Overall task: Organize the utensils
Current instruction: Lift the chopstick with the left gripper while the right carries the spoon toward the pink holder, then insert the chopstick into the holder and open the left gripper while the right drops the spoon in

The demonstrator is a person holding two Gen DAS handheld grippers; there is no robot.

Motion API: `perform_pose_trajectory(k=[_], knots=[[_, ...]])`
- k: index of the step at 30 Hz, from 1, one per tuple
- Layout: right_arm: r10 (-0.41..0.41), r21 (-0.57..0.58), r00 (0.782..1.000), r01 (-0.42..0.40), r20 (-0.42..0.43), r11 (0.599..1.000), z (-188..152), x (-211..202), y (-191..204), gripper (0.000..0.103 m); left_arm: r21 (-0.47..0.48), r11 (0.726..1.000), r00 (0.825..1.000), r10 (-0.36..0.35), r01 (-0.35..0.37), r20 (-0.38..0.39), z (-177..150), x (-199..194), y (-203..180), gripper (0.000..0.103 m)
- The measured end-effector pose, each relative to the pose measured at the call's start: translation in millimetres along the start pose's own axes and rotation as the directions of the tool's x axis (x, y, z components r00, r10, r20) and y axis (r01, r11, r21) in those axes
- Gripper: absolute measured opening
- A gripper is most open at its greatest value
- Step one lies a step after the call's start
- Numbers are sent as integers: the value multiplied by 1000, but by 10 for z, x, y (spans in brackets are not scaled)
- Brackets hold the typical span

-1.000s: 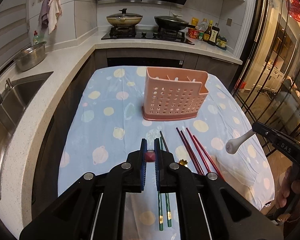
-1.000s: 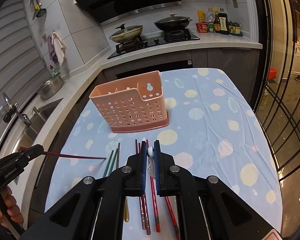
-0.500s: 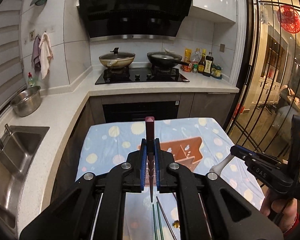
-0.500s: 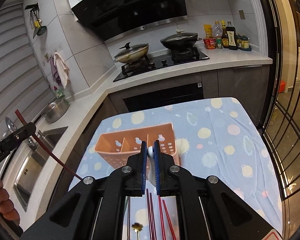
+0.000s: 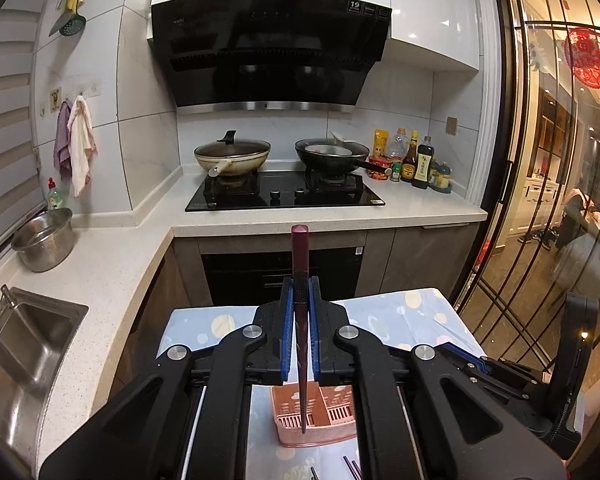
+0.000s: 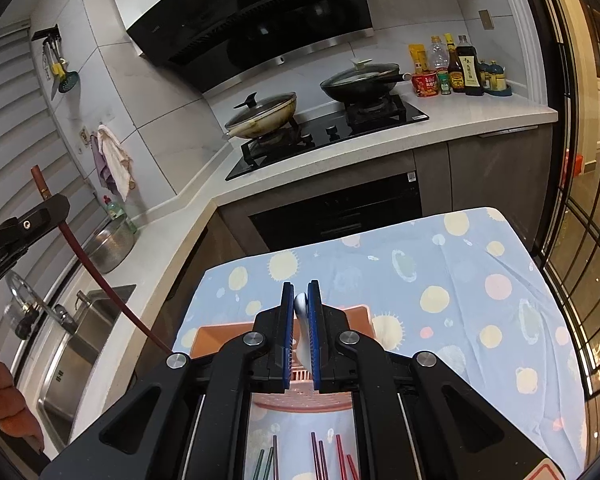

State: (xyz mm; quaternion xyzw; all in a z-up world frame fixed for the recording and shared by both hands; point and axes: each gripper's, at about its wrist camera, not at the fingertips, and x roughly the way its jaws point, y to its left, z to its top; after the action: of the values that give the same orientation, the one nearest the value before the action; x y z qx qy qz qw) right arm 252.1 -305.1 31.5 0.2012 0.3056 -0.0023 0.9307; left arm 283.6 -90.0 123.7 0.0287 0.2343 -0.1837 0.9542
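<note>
One chopstick (image 5: 300,320) clamped, spoon (image 6: 302,332) opposite

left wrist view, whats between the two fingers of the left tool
A dark red chopstick, held upright in the left tool. Its thick end sticks up above the fingers and its thin tip points down into the pink utensil holder below, in the left wrist view.

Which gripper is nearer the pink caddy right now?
Too close to call. Left gripper holds its chopstick tip-down over the pink caddy; right gripper hangs directly above.
</note>
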Motion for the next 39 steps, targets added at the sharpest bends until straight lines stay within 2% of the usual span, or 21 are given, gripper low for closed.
perform_pose_trajectory(k=[6,14,25,28,29,31,33,35,39], knots=[[-24,2,999,24,-32,1000,-15,218,-38,7,-25,1000,1000,-8,7,-21,-2,129,69,7],[-25,7,1000,25,-18,1000,5,237,-63,7,-16,1000,999,-15,16,33,156,18,89,7],[-71,22,995,73,-67,997,-106,452,-224,7,-37,999,999,-2,0,-43,-88,311,129,7],[-92,14,994,92,-51,996,-132,424,-247,10,-42,999,999,12,-14,-53,-168,352,132,8],[-91,15,995,92,-51,996,-131,416,-251,11,-45,999,998,15,-18,-57,-189,359,134,10],[-87,22,995,88,-46,996,-127,365,-258,11,-53,998,997,33,-37,-66,-220,356,138,24],[-86,14,996,87,-30,996,-134,270,-237,13,-60,997,997,52,-56,-63,-256,315,158,53],[-92,-5,996,92,-16,996,-163,160,-197,19,-69,995,996,73,-77,-58,-304,244,181,66],[-76,-4,997,76,-16,997,-309,-84,-174,30,-77,993,993,86,-92,-80,-451,94,207,73]])
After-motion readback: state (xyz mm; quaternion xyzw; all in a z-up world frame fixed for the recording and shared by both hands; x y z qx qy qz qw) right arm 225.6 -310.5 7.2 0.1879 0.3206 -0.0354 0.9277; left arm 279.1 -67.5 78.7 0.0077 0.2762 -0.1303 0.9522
